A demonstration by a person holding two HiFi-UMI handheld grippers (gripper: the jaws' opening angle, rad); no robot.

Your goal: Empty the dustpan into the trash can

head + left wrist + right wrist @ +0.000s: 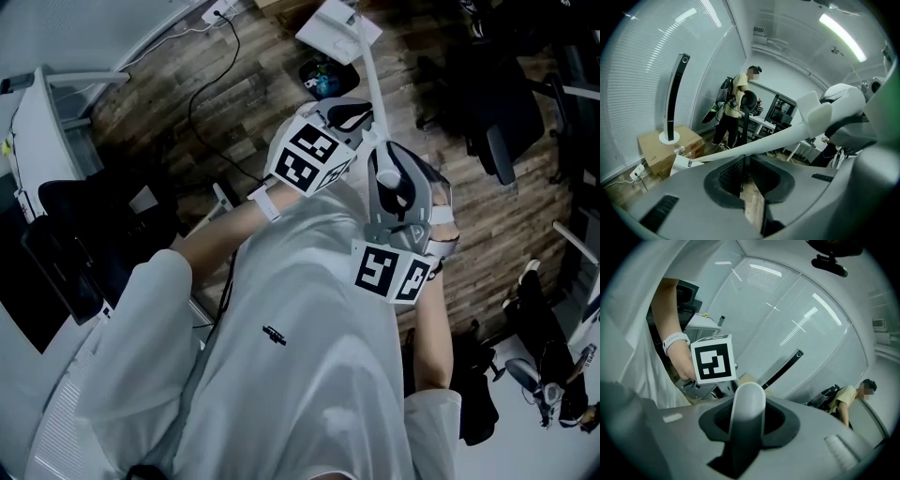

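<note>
Right gripper (747, 397): fingers pinch the rounded white handle (746, 416), which stands straight up between them. Its lower end is lost in the dark slot.

Left gripper (743, 164): fingers sit slightly apart, wood floor (752, 206) shows through the gap, nothing between them. The handle crosses sideways at their tips. Can't tell whether it touches them or just passes beyond.

Dustpan (337, 28): held up off the floor at the far end of the handle, near the top edge of the head view. Its far corner is cut off by the frame, and its inside isn't visible. In the left gripper view only a white corner of the pan shows, the rest is behind the gripper body.

Trash can (322, 77): dark, on the floor just below the pan in the head view and left of the handle. Something blue is inside, too small to identify. Can't tell if the pan is directly over the opening.

Background in the left gripper view: cardboard box (665, 145), and a person (737, 105) standing at a desk.
</note>
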